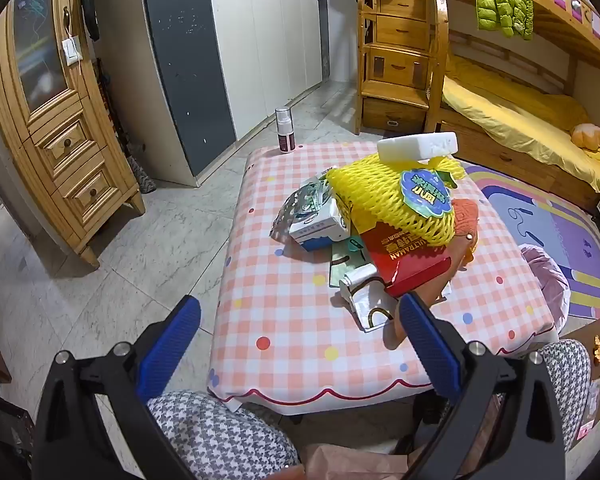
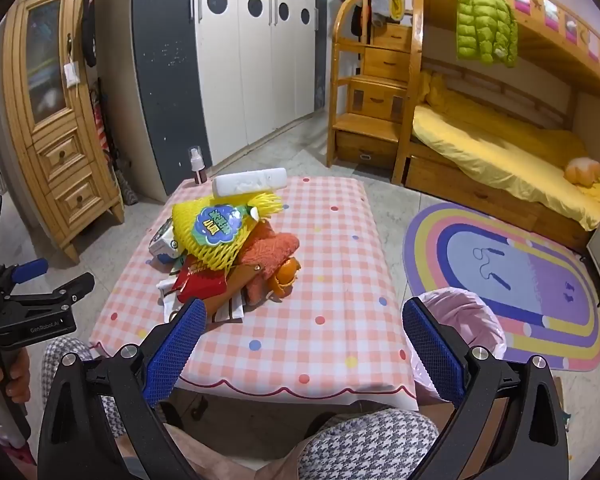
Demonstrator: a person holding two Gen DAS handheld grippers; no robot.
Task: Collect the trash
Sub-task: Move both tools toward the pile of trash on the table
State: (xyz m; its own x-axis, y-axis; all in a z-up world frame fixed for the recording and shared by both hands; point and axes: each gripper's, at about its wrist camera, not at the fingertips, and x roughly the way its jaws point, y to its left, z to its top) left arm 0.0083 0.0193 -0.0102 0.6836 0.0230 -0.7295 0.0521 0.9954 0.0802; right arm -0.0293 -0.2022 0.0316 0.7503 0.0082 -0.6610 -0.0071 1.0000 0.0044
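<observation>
Both your left gripper and right gripper hang spread and empty short of the trash pile on the checked table, where tugging the yellow foam net could topple the white foam block away from the pink-lined bin.

Glossy checked tablecloth, foam netting

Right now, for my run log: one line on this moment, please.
phase: before first pick | left gripper: open, empty | right gripper: open, empty | trash pile: on checkered table | pink-lined bin: beside table
</observation>
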